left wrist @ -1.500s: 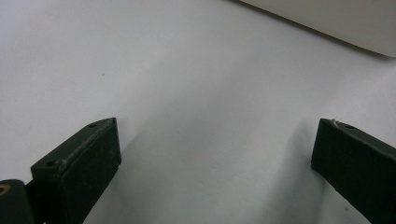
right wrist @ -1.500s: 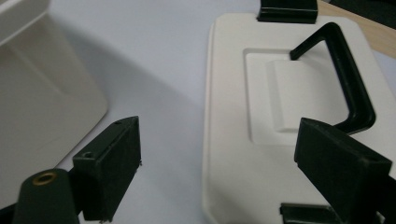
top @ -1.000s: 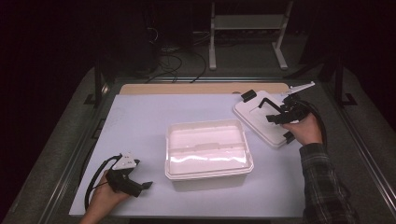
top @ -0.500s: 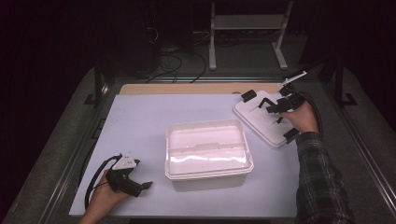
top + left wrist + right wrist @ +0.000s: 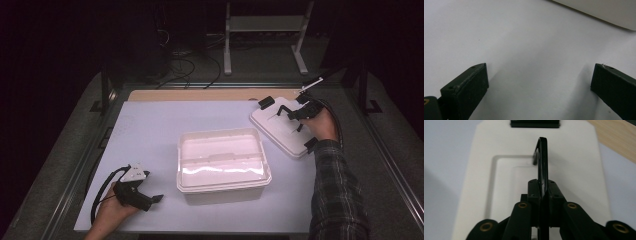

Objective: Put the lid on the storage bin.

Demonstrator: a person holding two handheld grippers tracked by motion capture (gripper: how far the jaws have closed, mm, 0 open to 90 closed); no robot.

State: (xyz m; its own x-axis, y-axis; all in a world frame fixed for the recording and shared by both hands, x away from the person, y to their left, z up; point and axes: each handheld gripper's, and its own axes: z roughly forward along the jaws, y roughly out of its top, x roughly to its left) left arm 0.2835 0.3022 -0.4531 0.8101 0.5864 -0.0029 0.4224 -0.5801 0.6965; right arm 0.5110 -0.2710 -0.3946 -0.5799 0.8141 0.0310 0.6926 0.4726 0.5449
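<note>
Now right gripper (image 5: pixel 543 192) pinches the lid's upright handle (image 5: pixel 542 157) edge-on.

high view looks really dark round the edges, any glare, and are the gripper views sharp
High view: the room beyond the table is nearly black, and light blooms pale inside the open white box. Left gripper view: sharp, both open jaws cast soft shadows on the white surface. Right gripper view: the jaws, just closed on the lid's black handle, are crisp; the lid's far end is soft.
</note>
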